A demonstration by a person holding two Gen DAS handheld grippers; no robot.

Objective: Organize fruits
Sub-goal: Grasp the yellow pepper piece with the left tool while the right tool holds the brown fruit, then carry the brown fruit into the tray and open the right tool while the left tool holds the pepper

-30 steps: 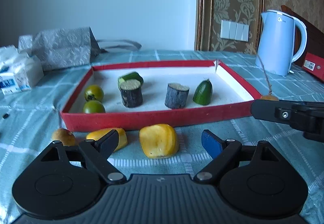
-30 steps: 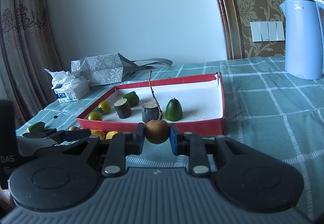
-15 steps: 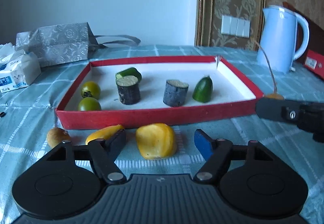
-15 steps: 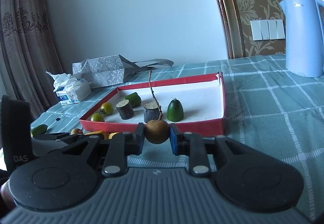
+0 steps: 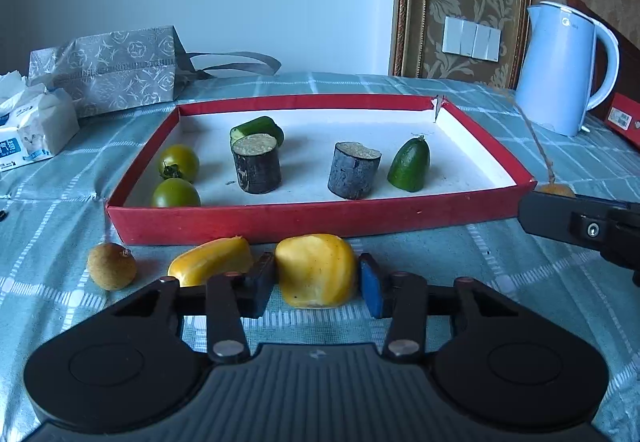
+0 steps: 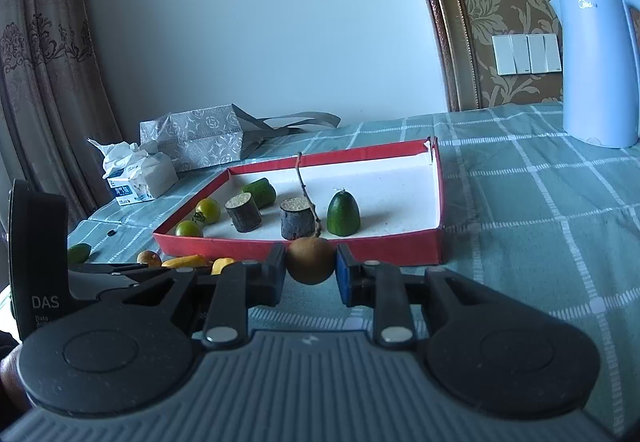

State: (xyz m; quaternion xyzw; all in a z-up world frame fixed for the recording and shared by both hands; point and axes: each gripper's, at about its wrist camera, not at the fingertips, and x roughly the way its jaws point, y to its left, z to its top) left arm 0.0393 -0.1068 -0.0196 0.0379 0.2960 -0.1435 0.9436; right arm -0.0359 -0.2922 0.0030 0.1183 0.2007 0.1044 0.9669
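A red-walled white tray [image 5: 312, 218] holds two green tomatoes [image 5: 176, 193], two dark cut cylinders [image 5: 256, 164] and two green cucumber pieces [image 5: 410, 165]. In front of it lie a yellow chunk [image 5: 316, 270], a second yellow piece [image 5: 210, 264] and a brown longan [image 5: 111, 266]. My left gripper [image 5: 316, 284] has its jaws closed around the yellow chunk, touching its sides. My right gripper [image 6: 311, 274] is shut on a brown longan with a long stem [image 6: 311, 260], held just before the tray's [image 6: 304, 244] front wall.
A blue kettle [image 5: 564, 70] stands back right, with a red box [image 5: 622, 118] behind it. A grey gift bag [image 5: 108, 70] and a tissue pack [image 5: 30, 134] sit back left. A green piece [image 6: 79, 252] lies on the checked cloth at left.
My left gripper has moved forward and closed its jaws from wide open onto the yellow chunk. The right gripper keeps holding the longan, nearly still.
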